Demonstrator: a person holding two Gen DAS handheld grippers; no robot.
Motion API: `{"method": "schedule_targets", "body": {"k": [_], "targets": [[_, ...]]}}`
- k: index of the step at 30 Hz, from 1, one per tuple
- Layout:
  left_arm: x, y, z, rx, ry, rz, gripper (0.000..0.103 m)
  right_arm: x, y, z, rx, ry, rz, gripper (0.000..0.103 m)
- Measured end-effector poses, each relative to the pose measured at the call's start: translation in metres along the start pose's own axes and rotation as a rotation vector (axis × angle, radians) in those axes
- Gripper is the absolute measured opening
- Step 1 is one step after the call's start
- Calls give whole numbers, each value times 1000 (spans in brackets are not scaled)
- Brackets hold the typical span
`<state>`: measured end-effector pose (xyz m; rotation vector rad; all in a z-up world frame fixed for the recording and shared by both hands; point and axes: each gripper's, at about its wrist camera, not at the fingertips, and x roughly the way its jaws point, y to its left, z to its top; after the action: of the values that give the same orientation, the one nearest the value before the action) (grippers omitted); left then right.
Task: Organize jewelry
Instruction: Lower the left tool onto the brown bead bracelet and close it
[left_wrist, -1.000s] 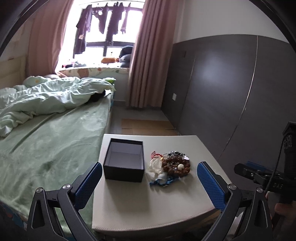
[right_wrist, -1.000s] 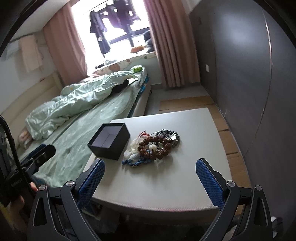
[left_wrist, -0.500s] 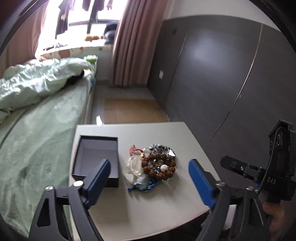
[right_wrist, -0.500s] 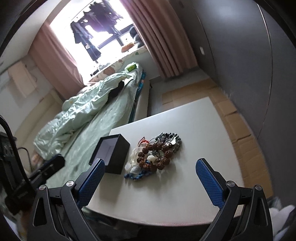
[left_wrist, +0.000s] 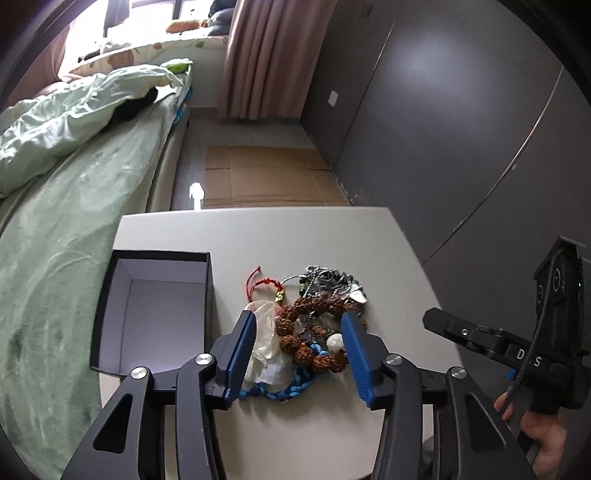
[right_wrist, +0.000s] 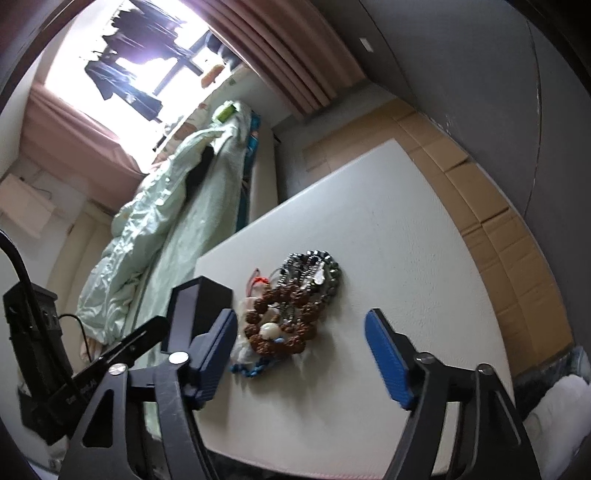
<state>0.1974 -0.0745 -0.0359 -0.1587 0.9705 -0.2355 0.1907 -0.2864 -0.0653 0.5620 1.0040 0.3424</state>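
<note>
Closing left gripper (left_wrist: 298, 345) fingers straddled jewelry pile (left_wrist: 314, 325), untouched, right gripper (right_wrist: 301, 356) narrowing too, pile between, holding nothing

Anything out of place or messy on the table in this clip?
Yes: the jewelry lies in one tangled heap on the table, brown bead bracelet, blue cord, red string and dark chain overlapping, with a crumpled plastic bag. The black box beside it is empty.

— Inspector: Changes since the earlier frames?
— Assistant: Both grippers have closed in on the jewelry pile (left_wrist: 314, 325). The left gripper (left_wrist: 299, 354) and right gripper (right_wrist: 301, 354) are narrowing, jaws closing, pads not yet pressing.
</note>
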Motion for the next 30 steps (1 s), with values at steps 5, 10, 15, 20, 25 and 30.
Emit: {"method": "schedule_targets", "body": {"k": [5,10,15,20,25,30], "targets": [[28,6,0,-10,61,25,37,32,-8,3,32,88,-18,61],[36,14,5,-18,60,34,33,54,-3,1,33,139,-12,56],[45,20,7,-28,79,36,33,78,-6,3,51,175,-50,56],[51,23,6,-28,94,28,33,86,-1,3,38,173,-68,55],[52,26,3,-40,94,26,33,89,4,3,3,157,-105,47],[53,26,2,-35,95,36,33,90,8,2,-15,156,-113,40]]}}
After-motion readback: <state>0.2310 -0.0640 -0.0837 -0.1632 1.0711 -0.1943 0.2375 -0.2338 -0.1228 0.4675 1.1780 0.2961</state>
